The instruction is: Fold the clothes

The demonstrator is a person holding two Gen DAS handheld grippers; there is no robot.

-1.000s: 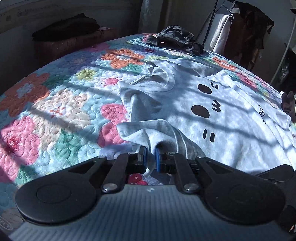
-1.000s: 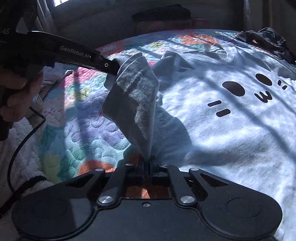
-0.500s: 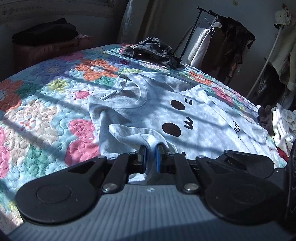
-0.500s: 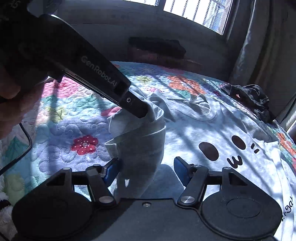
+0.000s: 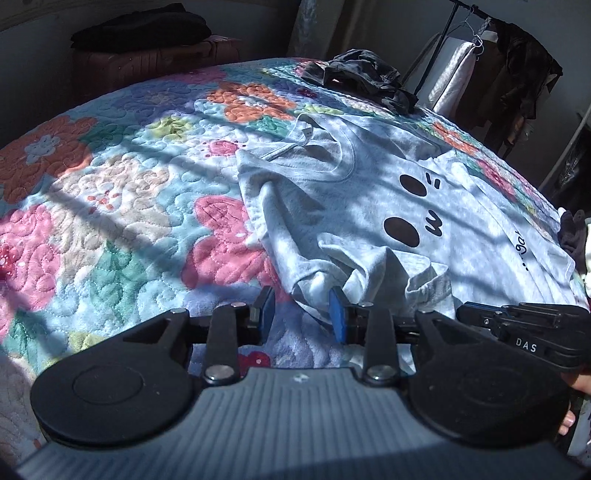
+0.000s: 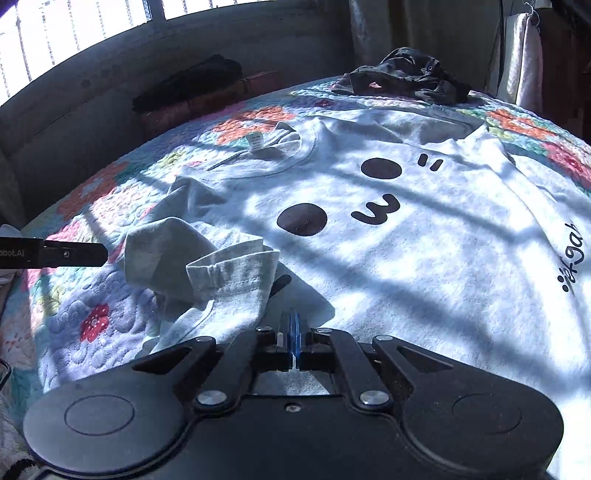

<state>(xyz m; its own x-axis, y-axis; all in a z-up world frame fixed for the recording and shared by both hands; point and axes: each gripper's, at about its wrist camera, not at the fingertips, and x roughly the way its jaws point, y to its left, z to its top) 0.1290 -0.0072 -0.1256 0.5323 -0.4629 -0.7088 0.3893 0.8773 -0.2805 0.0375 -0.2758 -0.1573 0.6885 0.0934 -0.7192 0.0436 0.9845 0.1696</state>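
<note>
Sleeve (image 6: 221, 273) dropped: both grippers let go, cloth now heaped on shirt (image 6: 406, 240) near bed's (image 5: 110, 206) left edge. Left gripper (image 5: 301, 314) jaws just opened, released, sleeve edge between them. Right gripper (image 6: 293, 343) jaws just clenched, empty. Sleeve fold placed, untidy. Shirt hem cut off.

1. One pale T-shirt (image 6: 424, 251) lies on the bed, with one sleeve (image 6: 225, 273) folded in.
2. One flowered quilt (image 5: 122, 206) covers the bed.
3. One dark garment (image 6: 406, 77) sits crumpled at the far edge.
4. Two hand-held grippers: the left (image 5: 301, 314) and the right (image 6: 294, 347).
5. One clothes rack (image 5: 476, 55) stands beyond the bed.
6. One suitcase (image 5: 155, 62) carries one dark bundle (image 5: 140, 31).
</note>
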